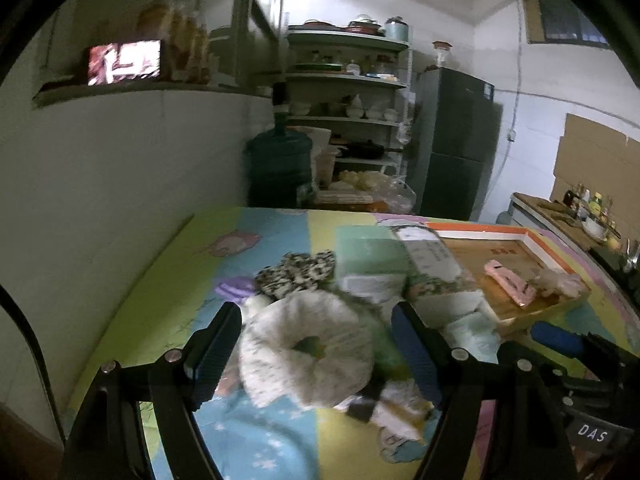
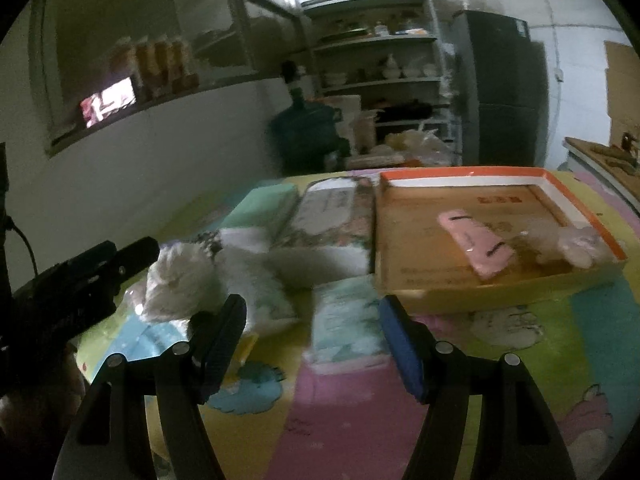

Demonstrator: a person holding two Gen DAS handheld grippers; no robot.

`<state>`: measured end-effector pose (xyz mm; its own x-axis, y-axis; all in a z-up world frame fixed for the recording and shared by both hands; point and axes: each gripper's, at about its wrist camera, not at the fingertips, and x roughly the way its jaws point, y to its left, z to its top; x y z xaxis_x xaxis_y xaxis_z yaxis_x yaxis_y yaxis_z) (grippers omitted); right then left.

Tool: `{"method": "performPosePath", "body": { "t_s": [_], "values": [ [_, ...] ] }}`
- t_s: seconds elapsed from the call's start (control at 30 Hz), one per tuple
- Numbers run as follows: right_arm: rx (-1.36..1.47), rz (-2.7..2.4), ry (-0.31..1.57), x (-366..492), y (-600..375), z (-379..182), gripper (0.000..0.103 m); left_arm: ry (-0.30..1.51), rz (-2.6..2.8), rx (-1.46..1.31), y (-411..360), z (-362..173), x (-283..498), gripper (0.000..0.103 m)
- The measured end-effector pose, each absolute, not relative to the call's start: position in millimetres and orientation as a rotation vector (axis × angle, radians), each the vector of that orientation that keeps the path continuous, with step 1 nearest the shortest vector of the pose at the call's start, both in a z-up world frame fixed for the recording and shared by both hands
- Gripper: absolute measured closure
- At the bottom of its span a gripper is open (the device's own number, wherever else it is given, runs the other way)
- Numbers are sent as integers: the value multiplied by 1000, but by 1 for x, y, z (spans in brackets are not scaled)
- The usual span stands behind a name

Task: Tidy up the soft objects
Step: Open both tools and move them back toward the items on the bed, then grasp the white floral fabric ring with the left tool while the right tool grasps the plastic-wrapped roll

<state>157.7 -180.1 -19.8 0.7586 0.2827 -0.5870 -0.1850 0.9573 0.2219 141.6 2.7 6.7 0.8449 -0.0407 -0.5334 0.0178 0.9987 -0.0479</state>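
Observation:
A white fluffy scrunchie (image 1: pixel 308 354) lies on the colourful mat between the fingers of my open left gripper (image 1: pixel 316 356); whether the pads touch it I cannot tell. A leopard-print scrunchie (image 1: pixel 296 272) lies just beyond. The white scrunchie also shows in the right wrist view (image 2: pixel 180 284), with the left gripper (image 2: pixel 96 272) beside it. My right gripper (image 2: pixel 312 344) is open and empty above a pale green tissue pack (image 2: pixel 344 328). An orange-rimmed cardboard tray (image 2: pixel 404 280) at the right holds a pink item (image 2: pixel 476 244) and a pale soft item (image 2: pixel 576 248).
Tissue packs and a green box (image 1: pixel 368 256) lie mid-mat. A small patterned item (image 1: pixel 400 412) lies near the left gripper. A white wall runs along the left; a water jug (image 1: pixel 280 164), shelves (image 1: pixel 348 100) and a fridge (image 1: pixel 456 148) stand beyond the table.

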Motion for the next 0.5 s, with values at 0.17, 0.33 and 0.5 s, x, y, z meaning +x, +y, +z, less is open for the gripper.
{"method": "performPosePath", "body": {
  "t_s": [0.17,0.33,0.5],
  "values": [
    [117,292,676,157,-166,-24,32,588,-12,-63,19,-5,136,26],
    [105,313,693,162,-159,-26,32,620,4,-88,34,-19,131,26],
    [86,344,710,168,-148,-30,32,639,17,-127,51,-29,127,26]
  ]
}}
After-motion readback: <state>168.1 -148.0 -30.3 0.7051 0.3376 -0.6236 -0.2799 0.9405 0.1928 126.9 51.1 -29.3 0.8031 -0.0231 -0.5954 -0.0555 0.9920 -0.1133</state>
